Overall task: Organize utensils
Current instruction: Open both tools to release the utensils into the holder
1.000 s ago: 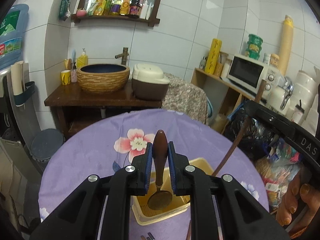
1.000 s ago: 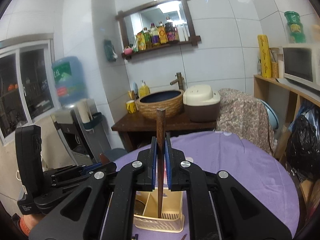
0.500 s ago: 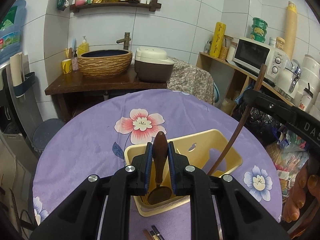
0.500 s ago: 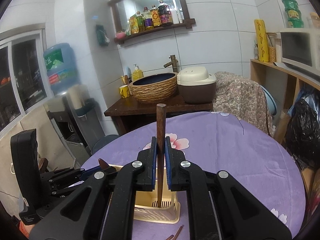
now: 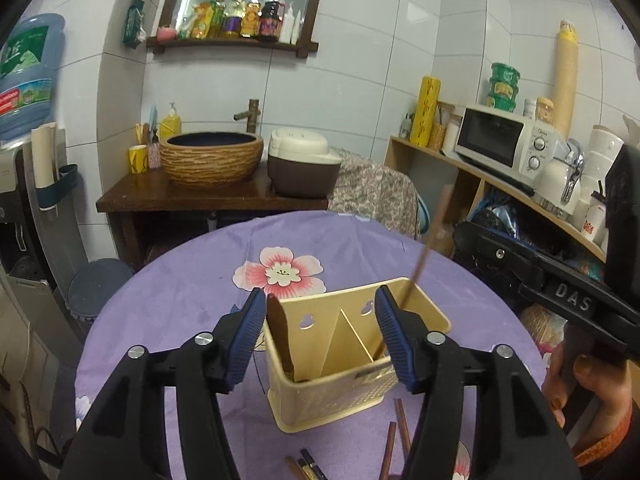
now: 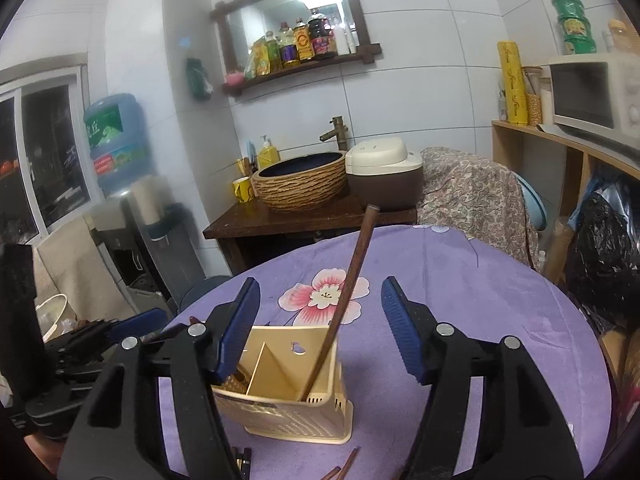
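Observation:
A cream plastic utensil caddy (image 5: 360, 392) (image 6: 288, 412) with a divider stands on the purple flowered tablecloth. A brown wooden spoon (image 5: 282, 332) leans in its left compartment. A long brown chopstick (image 6: 344, 300) (image 5: 424, 256) leans in its right compartment. My left gripper (image 5: 320, 328) is open, its blue pads either side of the caddy, holding nothing. My right gripper (image 6: 316, 320) is also open, with the chopstick standing free between its pads. More chopsticks (image 5: 394, 436) (image 6: 344, 468) lie on the cloth in front of the caddy.
The round table (image 5: 192, 292) fills the foreground. Behind it a dark wooden stand carries a woven basin (image 5: 212, 156) and a rice cooker (image 5: 300, 164). A shelf with a microwave (image 5: 504, 144) stands right, a water dispenser (image 6: 116, 148) left. A hand (image 5: 580, 380) holds the right gripper's handle.
Both grippers have opened. The left let go of the wooden spoon and the right let go of the chopstick; both now lean in the caddy.

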The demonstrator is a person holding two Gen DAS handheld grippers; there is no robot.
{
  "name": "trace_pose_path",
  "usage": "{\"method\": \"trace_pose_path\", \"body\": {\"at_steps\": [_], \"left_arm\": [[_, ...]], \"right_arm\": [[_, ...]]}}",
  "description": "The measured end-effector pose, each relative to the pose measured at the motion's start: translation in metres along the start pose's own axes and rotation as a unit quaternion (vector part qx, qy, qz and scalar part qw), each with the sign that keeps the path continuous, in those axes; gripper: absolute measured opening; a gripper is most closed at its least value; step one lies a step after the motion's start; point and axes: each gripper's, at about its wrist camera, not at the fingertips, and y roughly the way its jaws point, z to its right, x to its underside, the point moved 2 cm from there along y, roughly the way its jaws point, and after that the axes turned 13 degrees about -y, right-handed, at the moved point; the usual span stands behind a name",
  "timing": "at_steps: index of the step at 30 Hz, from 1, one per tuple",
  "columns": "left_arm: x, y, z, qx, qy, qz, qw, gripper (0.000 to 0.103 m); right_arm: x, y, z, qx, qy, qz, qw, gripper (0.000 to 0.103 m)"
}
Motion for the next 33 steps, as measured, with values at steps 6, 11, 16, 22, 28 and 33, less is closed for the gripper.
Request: {"method": "trace_pose_path", "body": {"at_steps": [6, 11, 16, 22, 28, 33], "left_arm": [[0.031, -0.036, -0.017, -0.021, -0.004, 0.008, 0.9997, 0.072], [0.075, -0.049, -0.033, -0.037, -0.01, -0.024, 0.999, 0.072], [0.115, -0.048, -0.046, -0.04, -0.025, -0.069, 0.9965, 0.07], [0.153, -0.046, -0.048, -0.028, -0.027, -0.116, 0.9925, 0.062], [0.171, -0.044, -0.031, -0.018, 0.009, -0.134, 0.9907, 0.056], [0.183, -0.036, -0.009, -0.004, 0.054, -0.156, 0.9863, 0.049]], "right_arm": [[0.025, -0.029, 0.002, 0.02, -0.004, -0.013, 1.0, 0.075], [0.068, -0.047, -0.002, 0.039, -0.009, -0.051, 0.998, 0.077], [0.118, -0.06, -0.009, 0.065, -0.023, -0.092, 0.993, 0.077], [0.167, -0.071, 0.0, 0.086, -0.009, -0.132, 0.988, 0.077], [0.195, -0.077, 0.01, 0.093, 0.016, -0.154, 0.984, 0.077], [0.203, -0.081, 0.01, 0.085, 0.029, -0.157, 0.984, 0.077]]}}
